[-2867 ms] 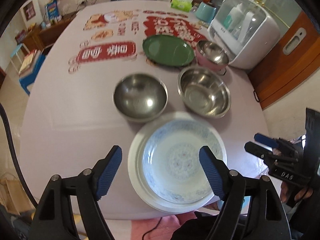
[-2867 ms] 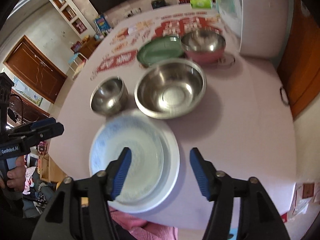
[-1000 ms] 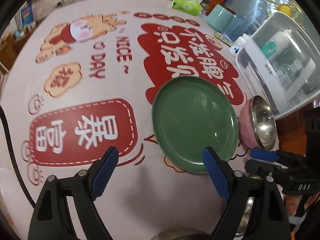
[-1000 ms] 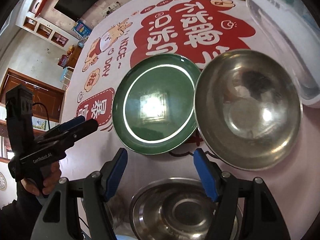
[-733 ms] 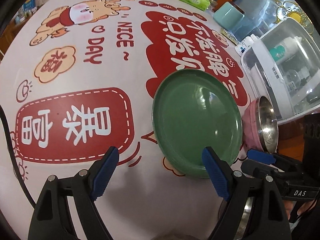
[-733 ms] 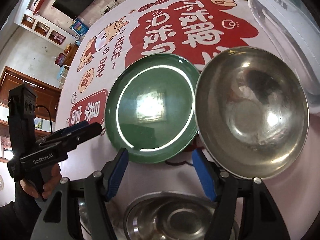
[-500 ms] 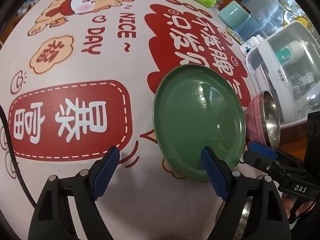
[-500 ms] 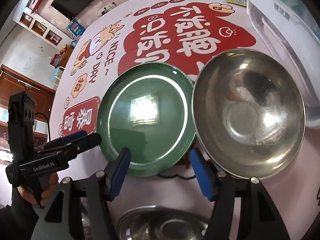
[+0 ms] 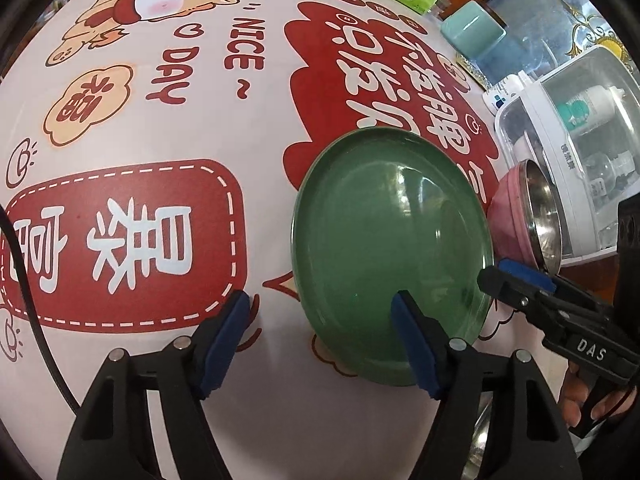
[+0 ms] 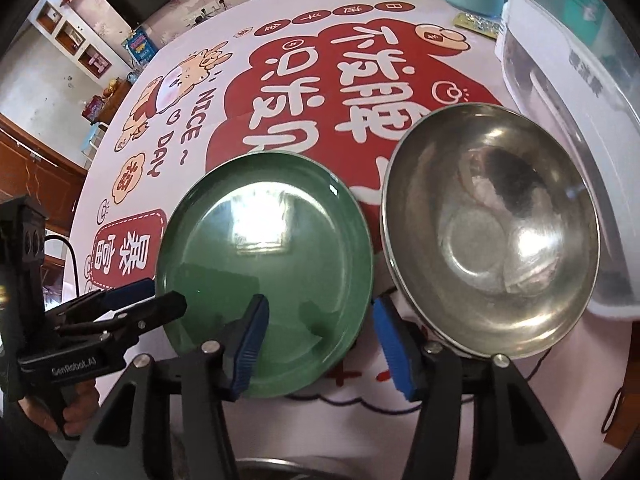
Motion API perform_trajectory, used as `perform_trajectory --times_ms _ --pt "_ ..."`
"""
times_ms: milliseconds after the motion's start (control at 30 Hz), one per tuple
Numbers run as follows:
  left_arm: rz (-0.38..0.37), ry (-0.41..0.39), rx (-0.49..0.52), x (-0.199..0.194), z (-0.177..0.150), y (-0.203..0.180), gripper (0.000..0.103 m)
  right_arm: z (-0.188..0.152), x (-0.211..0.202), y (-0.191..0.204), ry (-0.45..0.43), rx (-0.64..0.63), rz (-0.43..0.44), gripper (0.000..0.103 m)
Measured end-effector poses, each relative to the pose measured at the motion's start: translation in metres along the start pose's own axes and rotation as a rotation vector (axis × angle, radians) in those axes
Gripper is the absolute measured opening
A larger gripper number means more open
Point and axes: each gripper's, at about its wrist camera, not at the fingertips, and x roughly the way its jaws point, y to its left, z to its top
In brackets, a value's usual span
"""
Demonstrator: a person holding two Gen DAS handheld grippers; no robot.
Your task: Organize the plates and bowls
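Both grippers flank the green plate (image 10: 264,256): right gripper (image 10: 320,344), jaws spread, straddles its near rim; left gripper (image 9: 320,336) likewise unclenched.

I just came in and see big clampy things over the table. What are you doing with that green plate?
A person is tidying dishes with two hand-held tongs. Both the left tongs and the right tongs are open and close around the near edge of the round green plate, one from each side. Nothing is gripped. The plate lies flat on the printed tablecloth, beside a steel-lined pink bowl.
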Motion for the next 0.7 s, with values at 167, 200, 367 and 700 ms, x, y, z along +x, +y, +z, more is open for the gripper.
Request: perform_trajectory --times_ms 167,200,367,700 --pt "0.035 0.002 0.016 0.002 0.002 -0.007 0.071 0.008 0.003 0.0 0.0 -0.019 -0.018 0.048" --pt "0.041 0.001 0.016 0.002 0.001 -0.007 0.071 0.008 0.003 0.001 0.001 -0.023 -0.024 0.047" --pt "0.063 -0.003 0.018 0.003 0.001 -0.01 0.071 0.008 0.005 0.003 0.0 -0.04 -0.049 0.046" --pt "0.054 0.01 0.038 0.004 -0.004 -0.019 0.045 0.005 0.011 -0.01 0.04 0.044 -0.065 0.023"
